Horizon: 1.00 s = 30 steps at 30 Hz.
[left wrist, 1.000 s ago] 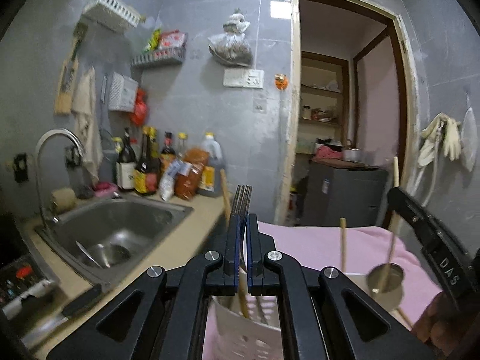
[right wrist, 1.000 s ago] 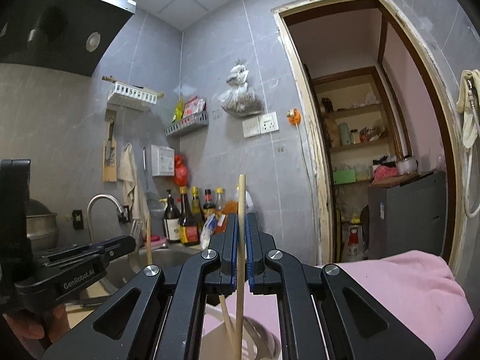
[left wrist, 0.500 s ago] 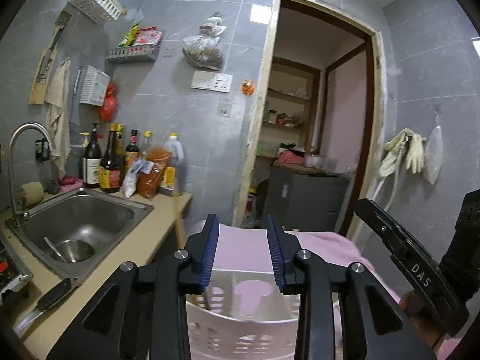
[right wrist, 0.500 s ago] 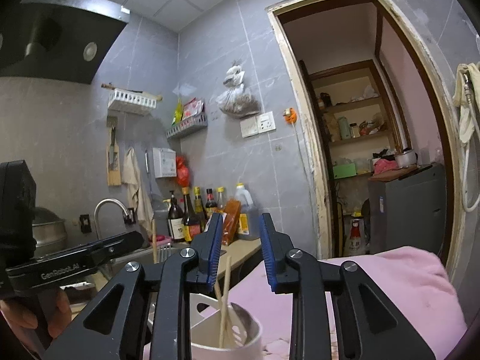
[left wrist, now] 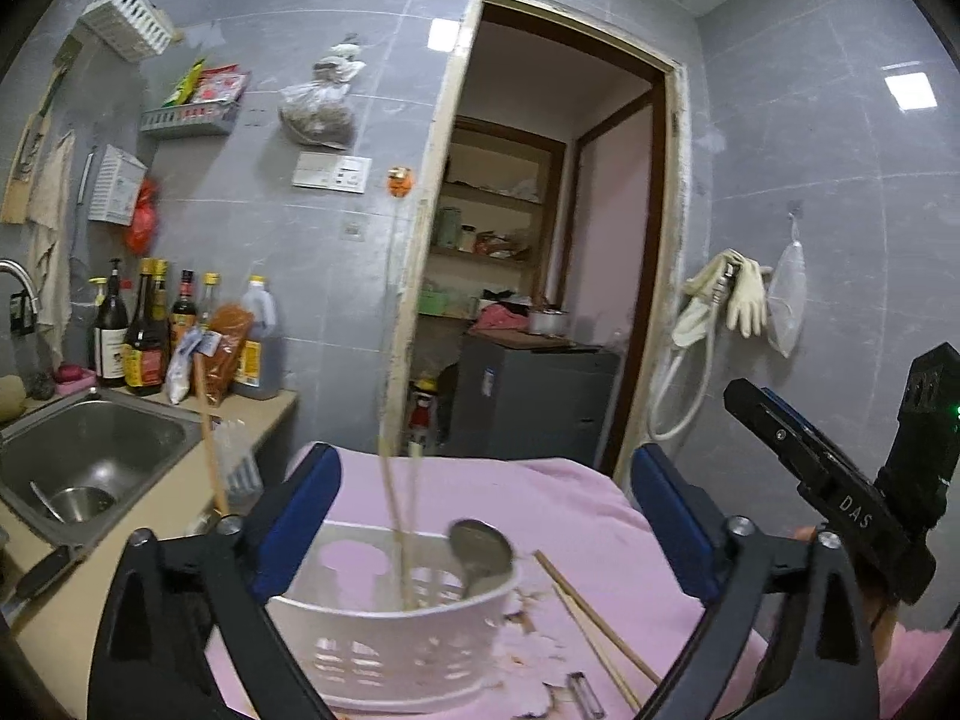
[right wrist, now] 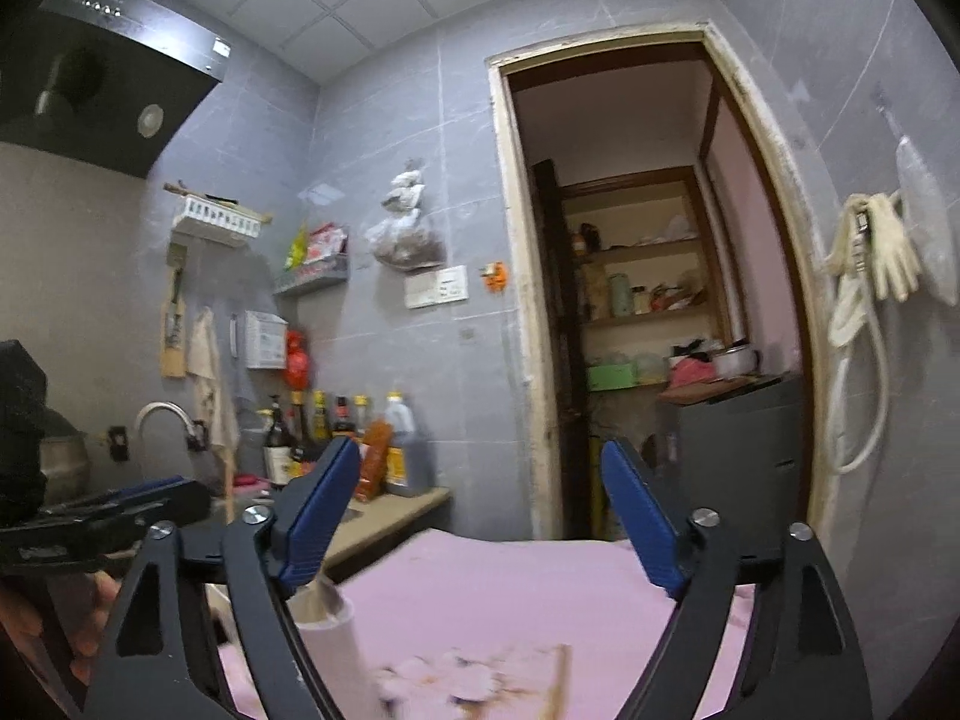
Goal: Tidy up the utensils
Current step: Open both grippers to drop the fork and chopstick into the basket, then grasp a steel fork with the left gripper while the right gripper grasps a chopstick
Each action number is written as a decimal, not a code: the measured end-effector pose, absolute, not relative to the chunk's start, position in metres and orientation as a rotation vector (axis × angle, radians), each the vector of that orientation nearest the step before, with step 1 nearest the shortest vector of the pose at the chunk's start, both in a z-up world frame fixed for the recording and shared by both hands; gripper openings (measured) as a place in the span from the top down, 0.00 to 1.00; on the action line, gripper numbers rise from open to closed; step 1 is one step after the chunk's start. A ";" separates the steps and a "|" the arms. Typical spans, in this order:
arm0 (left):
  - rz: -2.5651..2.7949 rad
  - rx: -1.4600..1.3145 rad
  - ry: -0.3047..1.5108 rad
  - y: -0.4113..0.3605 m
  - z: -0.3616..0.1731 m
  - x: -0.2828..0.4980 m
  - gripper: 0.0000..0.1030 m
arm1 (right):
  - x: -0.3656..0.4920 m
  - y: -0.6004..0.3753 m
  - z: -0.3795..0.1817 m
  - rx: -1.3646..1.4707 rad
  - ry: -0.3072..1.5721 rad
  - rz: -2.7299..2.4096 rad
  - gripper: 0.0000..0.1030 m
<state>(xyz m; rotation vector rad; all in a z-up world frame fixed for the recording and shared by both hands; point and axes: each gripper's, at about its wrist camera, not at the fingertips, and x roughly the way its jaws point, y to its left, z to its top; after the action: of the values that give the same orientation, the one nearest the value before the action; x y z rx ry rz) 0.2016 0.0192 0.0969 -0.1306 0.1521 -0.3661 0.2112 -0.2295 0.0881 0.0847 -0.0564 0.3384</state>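
A white slotted utensil basket [left wrist: 384, 630] stands on the pink cloth [left wrist: 564, 510] below my left gripper [left wrist: 483, 480]. Its jaws are opening wide and the pads touch nothing. Blurred wooden chopsticks [left wrist: 396, 516] and a metal spoon [left wrist: 480, 549] stand loose in the basket. Another wooden stick [left wrist: 207, 438] and a blurred fork [left wrist: 237, 462] rise behind the left finger. A pair of chopsticks [left wrist: 594, 624] lies on the cloth to the right. My right gripper [right wrist: 480, 480] is opening too, with nothing between its jaws, above the basket's rim [right wrist: 327, 612].
A steel sink [left wrist: 90, 450] with a ladle and a row of sauce bottles [left wrist: 150, 342] sit on the counter at left. An open doorway [left wrist: 540, 276] lies straight ahead. Rubber gloves [left wrist: 726, 294] hang on the right wall. A small shiny piece [left wrist: 585, 693] lies on the cloth.
Both grippers have opened, letting go of the fork and the chopstick, which now stand in the basket. Both have pulled back and risen a little.
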 end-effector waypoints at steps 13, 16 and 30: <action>-0.478 -0.013 0.424 -0.040 0.040 0.208 0.06 | 0.206 -0.274 0.055 0.016 0.098 0.260 0.01; -0.492 0.036 0.491 -0.054 0.025 0.210 0.06 | 0.211 -0.279 0.044 0.008 0.153 0.259 0.01; -0.536 0.129 0.835 -0.093 -0.030 0.250 0.43 | 0.256 -0.285 -0.011 0.038 0.534 0.356 0.32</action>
<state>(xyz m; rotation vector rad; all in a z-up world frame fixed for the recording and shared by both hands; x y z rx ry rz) 0.2496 -0.0927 -0.0302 0.1286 0.8353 -0.5361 0.2558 -0.2850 -0.0106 0.0382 0.5343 0.3564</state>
